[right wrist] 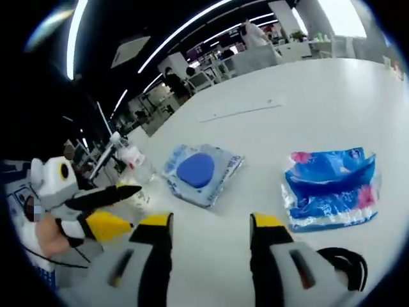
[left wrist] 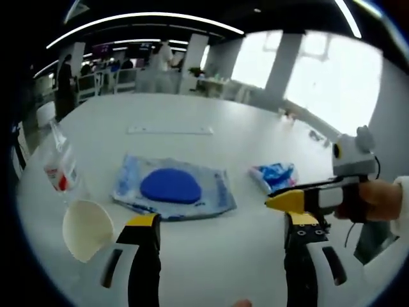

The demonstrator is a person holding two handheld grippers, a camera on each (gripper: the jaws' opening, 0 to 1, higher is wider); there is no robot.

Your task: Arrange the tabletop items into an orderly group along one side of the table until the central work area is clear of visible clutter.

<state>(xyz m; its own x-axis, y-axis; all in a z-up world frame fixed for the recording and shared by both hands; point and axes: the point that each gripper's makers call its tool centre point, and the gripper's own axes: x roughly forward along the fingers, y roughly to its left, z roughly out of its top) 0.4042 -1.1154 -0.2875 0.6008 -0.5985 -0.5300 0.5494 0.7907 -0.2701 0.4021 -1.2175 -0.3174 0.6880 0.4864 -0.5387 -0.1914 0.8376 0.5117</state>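
A wide white table (left wrist: 211, 256) stretches away in both views, in a large office with ceiling strip lights and people far in the background. In the left gripper view, the left gripper (left wrist: 220, 231) rises from the bottom edge with its two yellow-tipped black jaws spread wide and nothing between them, hovering above bare tabletop. Just beyond it, at the centre of the frame, lies a clear plastic packet holding a round blue pad (left wrist: 171, 187). At lower left a white paper cup (left wrist: 86, 229) lies tipped on its side, its mouth facing the camera, and behind it stands a clear plastic bottle (left wrist: 61, 167) with a red-and-white label. At centre right sits a blue printed pouch (left wrist: 275, 175). The right gripper (left wrist: 291, 201) enters from the right edge, held in a person's hand; from this angle I cannot tell how its jaws stand. In the right gripper view, that gripper (right wrist: 211, 231) shows its jaws spread apart and empty, pointed between the packet, left of centre, and the pouch at right. The items lie scattered across the central area, so the tidying seems barely begun; both tools appear held open and low, ready to reach for the nearest items.
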